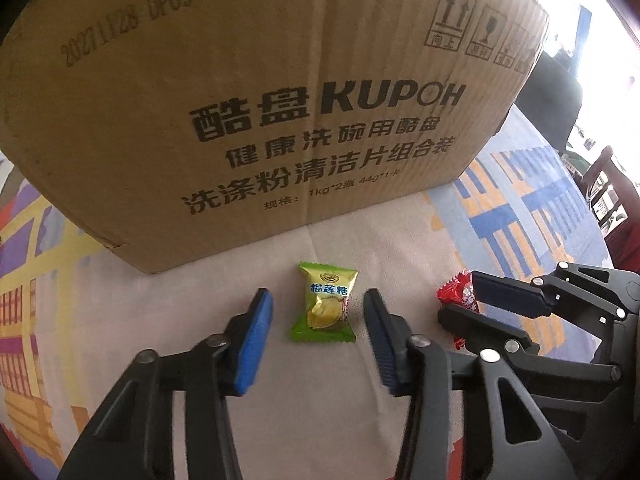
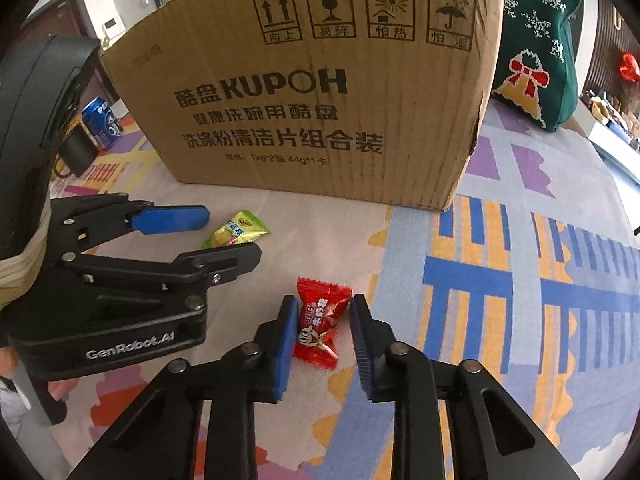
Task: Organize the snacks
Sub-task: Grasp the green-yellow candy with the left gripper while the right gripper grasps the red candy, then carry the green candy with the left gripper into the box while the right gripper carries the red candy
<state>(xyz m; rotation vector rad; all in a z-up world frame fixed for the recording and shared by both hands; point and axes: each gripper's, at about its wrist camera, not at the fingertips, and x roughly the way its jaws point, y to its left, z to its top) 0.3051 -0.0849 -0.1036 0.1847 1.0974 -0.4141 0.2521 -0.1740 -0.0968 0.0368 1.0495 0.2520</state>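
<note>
Cardboard box (image 1: 256,92) upright just beyond both tongs, soda can (image 2: 102,122) off left. Green candy (image 1: 325,307) flat between left gripper (image 1: 320,320) pads, untouched, jaws narrow. Red candy (image 2: 320,322) between right gripper (image 2: 320,332) pads, gaps either side. Both pitched steeply down at patterned cloth (image 1: 520,208).

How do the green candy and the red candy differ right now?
The green candy has a green-yellow wrapper and lies between the left gripper pads; the red candy has a red wrapper and lies between the right gripper pads. Both rest flat on the tablecloth, before the cardboard box, neither lifted.
</note>
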